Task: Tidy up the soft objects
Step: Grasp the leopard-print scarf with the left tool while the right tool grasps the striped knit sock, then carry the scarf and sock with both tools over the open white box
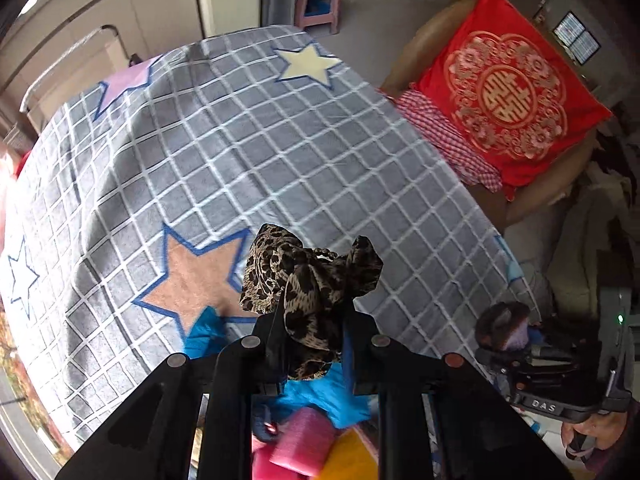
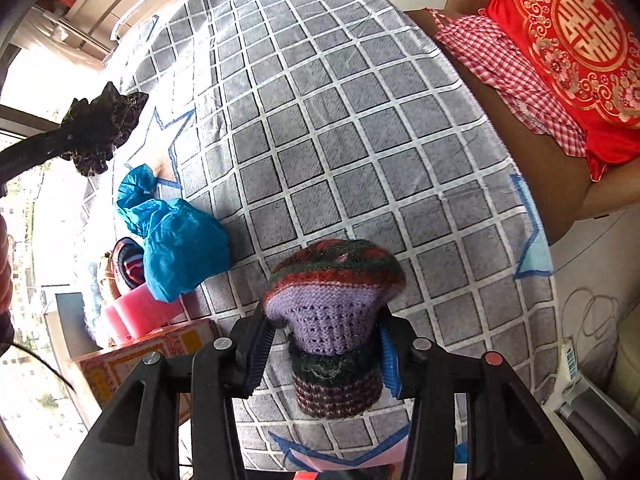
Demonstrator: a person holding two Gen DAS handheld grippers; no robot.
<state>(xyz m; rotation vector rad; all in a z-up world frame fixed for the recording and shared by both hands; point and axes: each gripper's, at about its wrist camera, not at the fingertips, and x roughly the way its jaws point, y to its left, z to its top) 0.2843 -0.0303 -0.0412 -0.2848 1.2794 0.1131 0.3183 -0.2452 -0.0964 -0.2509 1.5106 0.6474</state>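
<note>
My left gripper (image 1: 310,320) is shut on a leopard-print cloth (image 1: 304,276) and holds it above the grey checked blanket (image 1: 240,160); the cloth also shows at the left of the right wrist view (image 2: 100,132). My right gripper (image 2: 324,340) is shut on a knitted purple, red and green hat (image 2: 332,296), held just above the blanket (image 2: 340,120); it shows at the right of the left wrist view (image 1: 506,326). A crumpled blue cloth (image 2: 180,244) lies on the blanket's left edge, below the left gripper (image 1: 316,394).
A pink roll (image 2: 140,316) and an orange box (image 2: 132,364) sit beside the blue cloth. A red embroidered cushion (image 1: 508,96) and a red-checked cloth (image 1: 444,136) lie on a brown chair to the right. A pink stool (image 1: 318,4) stands beyond the blanket.
</note>
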